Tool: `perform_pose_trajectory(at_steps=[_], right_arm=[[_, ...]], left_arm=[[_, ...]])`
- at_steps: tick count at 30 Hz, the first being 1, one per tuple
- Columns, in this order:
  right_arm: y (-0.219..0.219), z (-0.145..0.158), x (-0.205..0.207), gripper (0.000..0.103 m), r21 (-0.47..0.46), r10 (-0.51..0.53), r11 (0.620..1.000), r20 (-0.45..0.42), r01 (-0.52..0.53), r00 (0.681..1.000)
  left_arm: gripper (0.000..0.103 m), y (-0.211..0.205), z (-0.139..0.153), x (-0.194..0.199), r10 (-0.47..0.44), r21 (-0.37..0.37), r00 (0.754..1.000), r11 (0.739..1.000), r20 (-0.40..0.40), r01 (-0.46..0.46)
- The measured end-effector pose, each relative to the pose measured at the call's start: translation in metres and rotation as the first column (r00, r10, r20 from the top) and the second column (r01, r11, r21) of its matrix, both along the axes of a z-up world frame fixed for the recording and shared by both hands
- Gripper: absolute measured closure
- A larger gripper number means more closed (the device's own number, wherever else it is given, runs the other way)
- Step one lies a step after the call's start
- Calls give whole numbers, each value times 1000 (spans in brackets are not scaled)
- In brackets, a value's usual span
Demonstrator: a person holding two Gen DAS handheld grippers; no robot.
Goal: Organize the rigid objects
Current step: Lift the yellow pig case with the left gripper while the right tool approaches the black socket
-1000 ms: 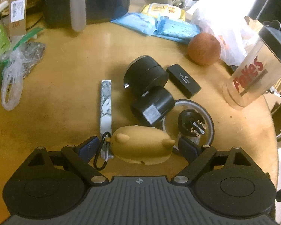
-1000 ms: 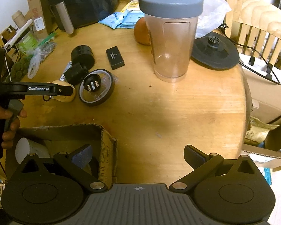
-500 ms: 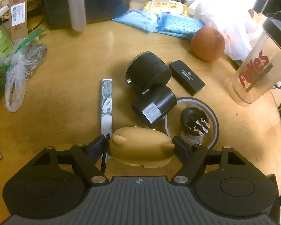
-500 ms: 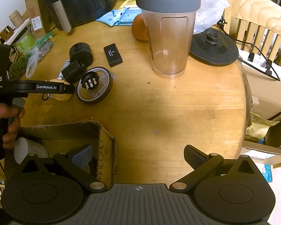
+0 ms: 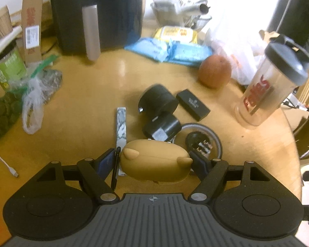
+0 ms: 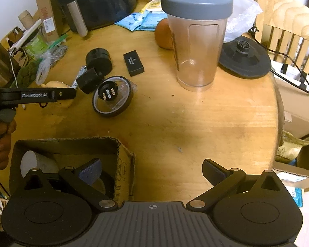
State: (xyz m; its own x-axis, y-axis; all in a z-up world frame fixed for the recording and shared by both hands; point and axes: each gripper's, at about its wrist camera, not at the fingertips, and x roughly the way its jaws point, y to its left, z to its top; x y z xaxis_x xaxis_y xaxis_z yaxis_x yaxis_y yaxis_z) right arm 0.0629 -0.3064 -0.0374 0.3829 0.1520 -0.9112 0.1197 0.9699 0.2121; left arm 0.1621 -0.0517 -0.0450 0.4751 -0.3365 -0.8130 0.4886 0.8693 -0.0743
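A cluttered round wooden table [image 5: 76,103] fills the left wrist view; the left gripper [image 5: 154,160] clamps a tan, rounded case [image 5: 154,162] with two little nubs, its long axis running across from pad to pad, lifted just above the table; from the right wrist, the right gripper [image 6: 152,169] hangs wide and empty; the cardboard box [image 6: 121,158] lies under its left finger, near the case.

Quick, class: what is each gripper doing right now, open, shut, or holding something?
Left gripper: shut on the tan case.
Right gripper: open, holding nothing.
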Motion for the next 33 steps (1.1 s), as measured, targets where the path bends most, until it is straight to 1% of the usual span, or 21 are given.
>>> perform_pose_trajectory(at_steps=[6,16,23,26,33], right_arm=[[0,1,6,0,8,21,1000,19,-22,1000],[5,1,23,0,-1,81,997,41,-81,996],[11,-2,40,0,-1,137,991,61,-137,989],[17,-4,48,0,-11,178,984,66,-178,982],[32,-10,67,0,-24,268,963,83,-267,960]], left_arm=[[26,4,21,-14,-19,-16,998,1000,67,20],[26,14,46,-38,-39,-23,991,999,127,42],[26,28,56,-54,-4,-56,994,998,107,10],[26,36,59,-59,3,-75,997,997,81,3],[26,53,65,-74,56,-90,996,995,64,-50]])
